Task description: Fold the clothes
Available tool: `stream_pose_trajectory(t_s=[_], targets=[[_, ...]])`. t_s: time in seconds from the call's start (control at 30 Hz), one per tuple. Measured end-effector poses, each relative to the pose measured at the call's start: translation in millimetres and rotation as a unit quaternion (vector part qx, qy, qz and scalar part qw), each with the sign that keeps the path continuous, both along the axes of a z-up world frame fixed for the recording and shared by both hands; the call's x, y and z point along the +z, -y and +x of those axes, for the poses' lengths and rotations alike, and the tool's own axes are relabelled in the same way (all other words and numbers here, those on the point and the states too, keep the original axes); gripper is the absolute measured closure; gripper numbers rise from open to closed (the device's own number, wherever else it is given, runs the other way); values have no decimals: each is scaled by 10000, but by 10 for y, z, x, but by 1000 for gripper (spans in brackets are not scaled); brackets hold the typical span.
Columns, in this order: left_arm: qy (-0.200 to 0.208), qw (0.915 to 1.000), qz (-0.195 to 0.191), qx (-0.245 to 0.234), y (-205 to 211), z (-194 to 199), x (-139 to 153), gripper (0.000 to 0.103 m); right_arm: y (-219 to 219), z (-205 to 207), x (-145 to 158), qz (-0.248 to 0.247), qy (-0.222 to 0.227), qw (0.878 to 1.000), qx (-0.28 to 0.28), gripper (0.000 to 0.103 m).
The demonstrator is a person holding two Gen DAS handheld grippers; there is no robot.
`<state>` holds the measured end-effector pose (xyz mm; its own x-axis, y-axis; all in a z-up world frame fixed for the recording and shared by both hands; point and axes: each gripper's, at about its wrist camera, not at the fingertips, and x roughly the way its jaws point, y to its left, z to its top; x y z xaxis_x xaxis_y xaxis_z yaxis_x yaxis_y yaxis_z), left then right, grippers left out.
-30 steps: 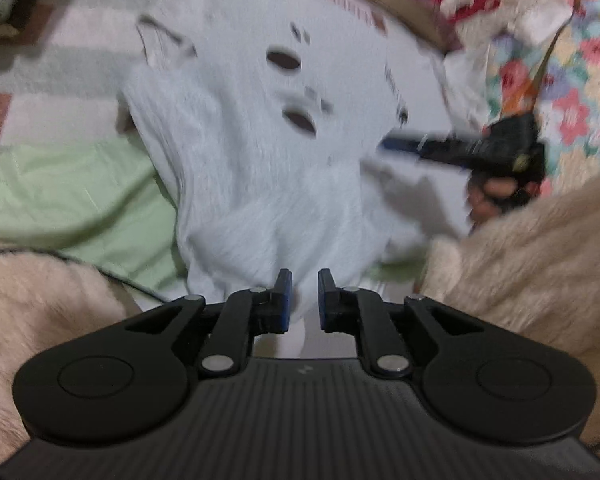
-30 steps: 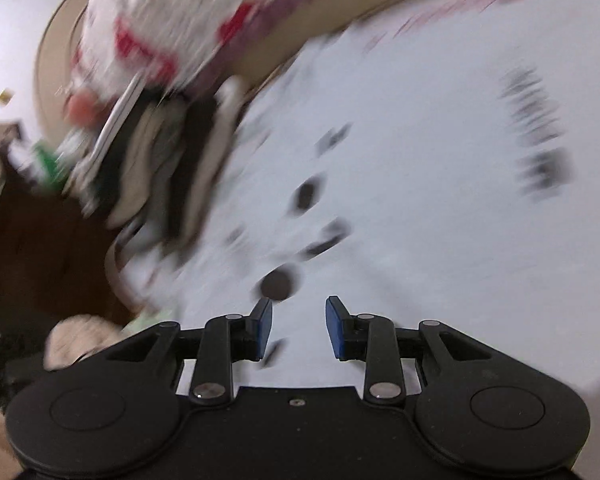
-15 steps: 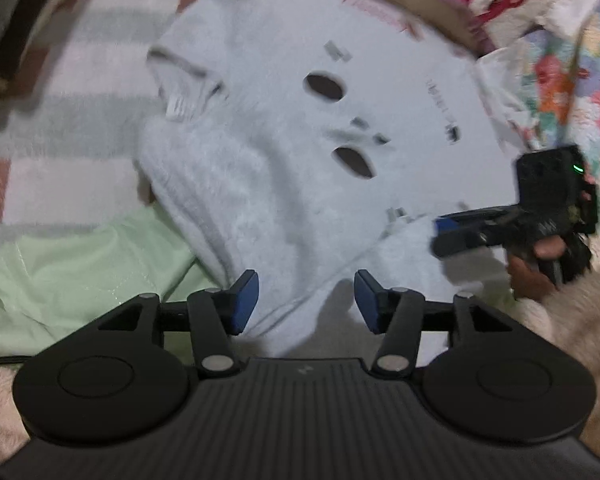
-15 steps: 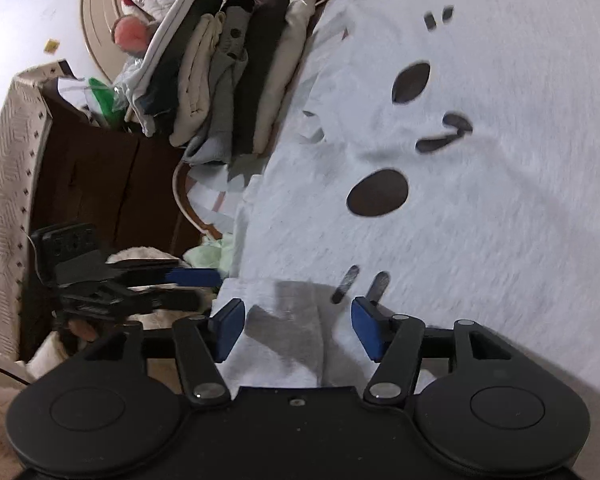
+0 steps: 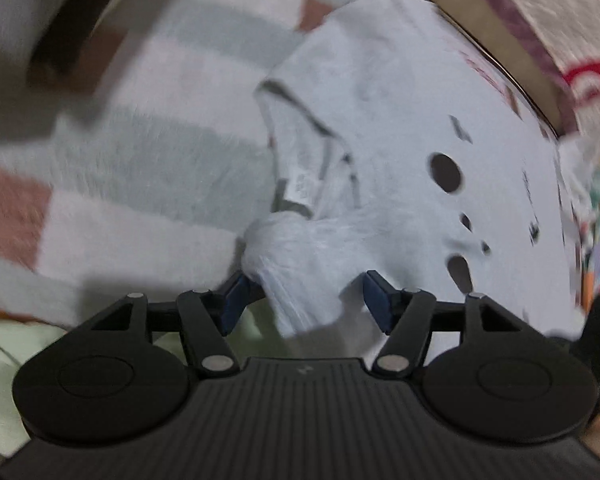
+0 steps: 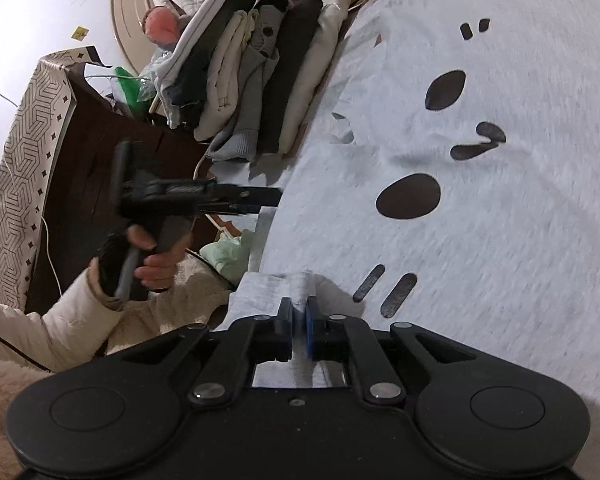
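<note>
Between the closing right gripper [image 6: 299,322], pinched hem of the pale blue T-shirt [image 6: 480,240], spread flat on the striped rug [image 5: 148,168]. Around the bunched near sleeve [image 5: 296,276], left gripper [image 5: 302,304] opening, pads not pressing. Best clamped on the sleeve fully before lifting, both corners level, clear of the folded clothes stack [image 6: 252,80] at far left.

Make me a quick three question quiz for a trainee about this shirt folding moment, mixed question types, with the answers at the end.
1. True or false: the right gripper is pinching an edge of the pale grey T-shirt.
2. Multiple choice: beside the shirt, in the right wrist view, stands A) a laundry basket, B) a stack of folded clothes, C) an iron.
3. Fill in: the left gripper has a bunched part of the shirt between its fingers, and its jaws are ____.

Key
1. True; its jaws are closing on the cloth.
2. B
3. Opening; the pads do not clamp the cloth.
</note>
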<state>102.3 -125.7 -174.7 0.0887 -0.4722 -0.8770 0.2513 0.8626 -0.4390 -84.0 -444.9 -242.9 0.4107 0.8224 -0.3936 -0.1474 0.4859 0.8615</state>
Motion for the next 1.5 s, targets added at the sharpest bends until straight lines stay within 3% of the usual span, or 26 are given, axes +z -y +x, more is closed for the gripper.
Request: stream_pose_trajectory(t_s=[0.03, 0.07, 0.17, 0.23, 0.27, 0.33, 0.4, 0.43, 0.47, 0.6, 0.67, 0.83, 0.87, 0.93, 1.03, 1.17, 1.27, 1.3, 1.4, 1.47, 1.5], targets=[[19, 10000, -45, 51, 4, -25, -42, 60, -13, -1, -10, -15, -7, 10000, -8, 94], [128, 9998, -154, -24, 17, -75, -21, 99, -27, -1, -18, -37, -11, 10000, -18, 94], [895, 9959, -44, -74, 11, -284, 247, 98, -47, 1, -22, -96, -22, 9999, -75, 94], [1695, 9850, 295, -103, -41, -471, 506, 98, -43, -8, -15, -129, -11, 9999, -110, 94], [1726, 9842, 378, -110, -59, -539, 537, 98, -46, -6, -3, -146, -4, 9998, -104, 94], [1256, 9905, 536, -179, -75, -599, 417, 97, -44, -5, 2, -184, -2, 9998, -89, 95], [992, 9901, 951, -291, -61, -540, 259, 80, -42, 3, -13, -225, -26, 9997, -81, 95], [1018, 9875, 1157, -333, -44, -501, 230, 80, -43, 14, -31, -231, -59, 9997, -77, 95], [1279, 9831, 1262, -361, -14, -455, 286, 80, -49, 28, -51, -224, -108, 9997, -69, 95], [2382, 9650, 951, -544, 109, -194, 605, 50, -79, 33, -82, -254, -199, 9995, -30, 94], [2587, 9561, 848, -1084, 265, -3, 577, 50, -86, 33, -91, -284, -217, 9994, -37, 94], [2881, 9191, 1327, -2339, 687, 234, 199, 54, -83, 47, -110, -300, -302, 9990, -114, 94], [2893, 9158, 1327, -2449, 704, 243, 134, 61, -89, 40, -101, -332, -299, 9989, -116, 94], [2779, 9152, 1354, -2585, 747, 307, -24, 88, -88, 29, -96, -357, -317, 9988, -130, 93], [2986, 9157, 1197, -2410, 733, 398, -83, 88, -86, 22, -100, -361, -367, 9985, -175, 92], [3246, 9141, 1039, -2198, 706, 460, -128, 79, -95, 35, -130, -311, -449, 9983, -200, 91], [3375, 9108, 1140, -2087, 741, 432, -156, 79, -122, 54, -142, -325, -486, 9980, -232, 91], [3510, 9049, 1291, -2032, 772, 399, -160, 79, -132, 58, -142, -338, -491, 9979, -249, 91], [3991, 8761, 1827, -1992, 857, 298, -225, 78, -143, 29, -133, -359, -484, 9975, -368, 91], [4136, 8642, 1976, -2074, 872, 228, -245, 77, -147, 6, -136, -342, -483, 9971, -470, 91], [4281, 8537, 2127, -2065, 876, 195, -255, 74, -149, -5, -138, -333, -483, 9969, -518, 91]])
